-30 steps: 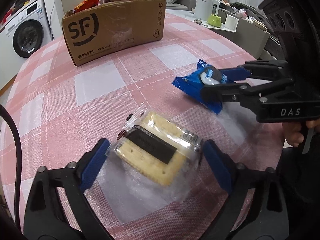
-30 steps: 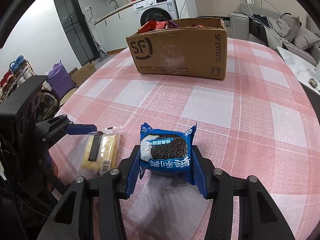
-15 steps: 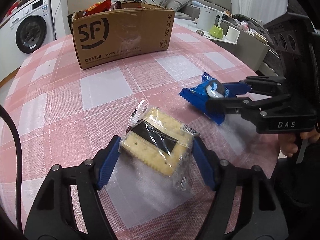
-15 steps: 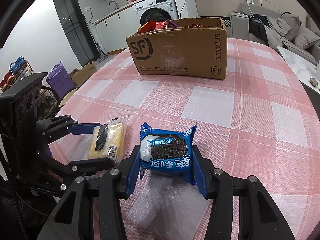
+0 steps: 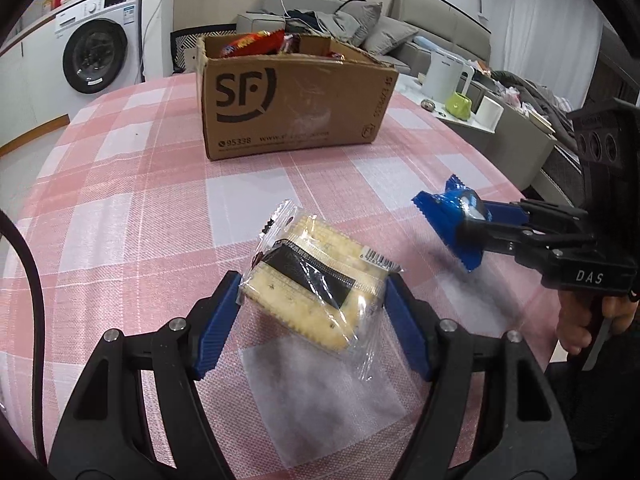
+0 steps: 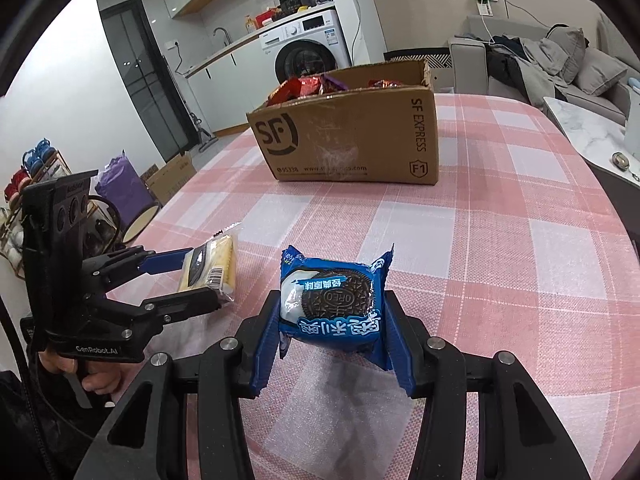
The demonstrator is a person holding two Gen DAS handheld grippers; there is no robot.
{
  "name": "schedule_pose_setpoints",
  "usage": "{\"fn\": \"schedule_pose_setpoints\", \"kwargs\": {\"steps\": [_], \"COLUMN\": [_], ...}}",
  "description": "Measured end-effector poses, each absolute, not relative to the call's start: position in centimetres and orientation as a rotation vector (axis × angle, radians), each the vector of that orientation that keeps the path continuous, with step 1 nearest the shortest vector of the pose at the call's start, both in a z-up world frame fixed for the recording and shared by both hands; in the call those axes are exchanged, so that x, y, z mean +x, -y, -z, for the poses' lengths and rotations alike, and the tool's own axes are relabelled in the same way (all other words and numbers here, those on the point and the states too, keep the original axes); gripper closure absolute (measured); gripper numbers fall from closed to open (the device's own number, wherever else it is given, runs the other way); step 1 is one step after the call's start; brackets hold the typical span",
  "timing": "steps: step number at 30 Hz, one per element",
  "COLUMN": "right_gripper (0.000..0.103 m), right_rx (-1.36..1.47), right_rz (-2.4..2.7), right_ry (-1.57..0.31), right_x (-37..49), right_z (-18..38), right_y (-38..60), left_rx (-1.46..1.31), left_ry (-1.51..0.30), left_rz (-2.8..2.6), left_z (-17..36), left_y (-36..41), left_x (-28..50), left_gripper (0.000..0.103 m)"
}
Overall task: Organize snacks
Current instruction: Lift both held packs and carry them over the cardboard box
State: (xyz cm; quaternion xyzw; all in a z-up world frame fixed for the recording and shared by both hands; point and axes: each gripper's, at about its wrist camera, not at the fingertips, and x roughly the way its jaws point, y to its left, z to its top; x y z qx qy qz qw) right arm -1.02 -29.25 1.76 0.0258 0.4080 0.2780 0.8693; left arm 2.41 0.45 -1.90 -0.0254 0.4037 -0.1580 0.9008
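Note:
A clear packet of yellow crackers (image 5: pixel 316 280) sits between the blue pads of my left gripper (image 5: pixel 311 285), which is shut on it and holds it tilted just above the pink checked table (image 5: pixel 120 220). My right gripper (image 6: pixel 332 314) is shut on a blue Oreo packet (image 6: pixel 334 300), also held a little off the cloth. In the left wrist view the Oreo packet (image 5: pixel 448 216) shows at the right in the right gripper (image 5: pixel 474 222). The right wrist view shows the crackers (image 6: pixel 212 264) at the left. An open brown SF cardboard box (image 5: pixel 292 108) with several snack bags stands further back.
A person's hand (image 5: pixel 580 320) grips the right tool's handle at the table's right edge. Beyond the table are a white kettle (image 5: pixel 444 76) on a side table, a grey sofa (image 5: pixel 360 28) and a washing machine (image 5: pixel 96 52). A black cable (image 5: pixel 24 248) curves at the left.
My left gripper's jaws closed onto the cracker packet and raised it off the cloth, with the box now more centred in its view. The right gripper kept still with the Oreo packet.

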Motion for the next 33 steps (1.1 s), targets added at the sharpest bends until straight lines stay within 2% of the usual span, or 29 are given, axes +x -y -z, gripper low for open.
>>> {"fn": "schedule_pose_setpoints", "kwargs": {"steps": [33], "right_gripper": [0.054], "right_rx": [0.125], "right_rz": [-0.531], "right_ry": [-0.702], "right_x": [4.0], "right_z": [-8.5], "right_y": [30.2], "left_rx": [-0.084], "left_ry": [-0.611], "left_rz": [0.218], "left_z": [-8.7], "left_y": [-1.8], "left_x": [8.7], "left_gripper": [0.033]}}
